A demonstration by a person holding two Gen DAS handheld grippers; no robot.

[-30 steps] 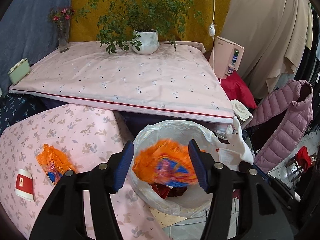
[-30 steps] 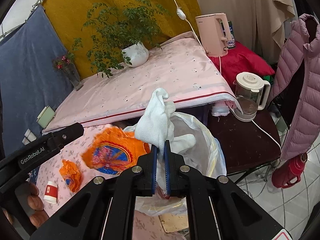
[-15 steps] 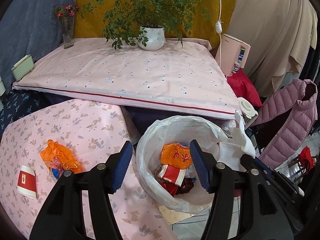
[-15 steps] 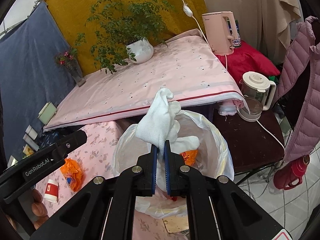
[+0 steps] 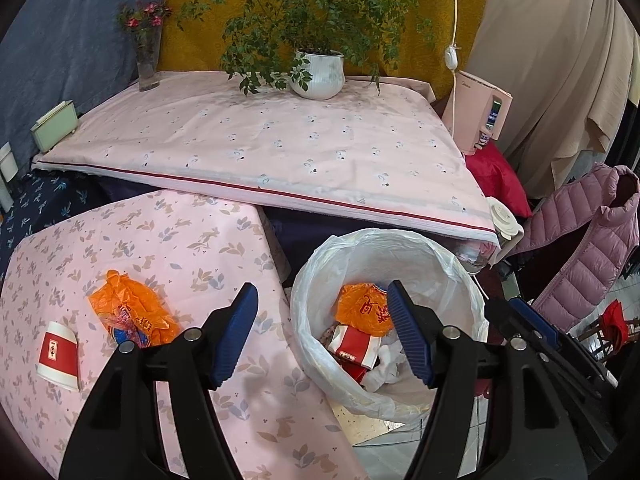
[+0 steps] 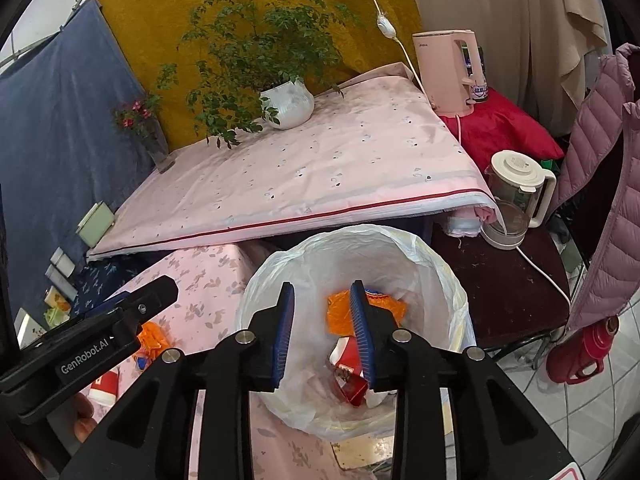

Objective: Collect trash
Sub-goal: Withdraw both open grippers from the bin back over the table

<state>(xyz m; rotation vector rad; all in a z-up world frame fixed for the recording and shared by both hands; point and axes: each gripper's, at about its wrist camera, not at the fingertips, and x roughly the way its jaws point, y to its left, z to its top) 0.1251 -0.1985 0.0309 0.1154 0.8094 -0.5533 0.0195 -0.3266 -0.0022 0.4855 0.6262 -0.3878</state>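
Hovering over the lined bin (image 6: 448, 280), the right gripper (image 6: 324, 332) is opening its jaws with nothing between them, and the left gripper (image 5: 320, 332) is opening too, empty. Next targets lie on the floral cloth (image 5: 192, 240) at nine o'clock from the bin: orange wrapper (image 5: 132, 316) and paper cup (image 5: 58, 356). Best approach low, pinching the wrapper's crumpled bulk.
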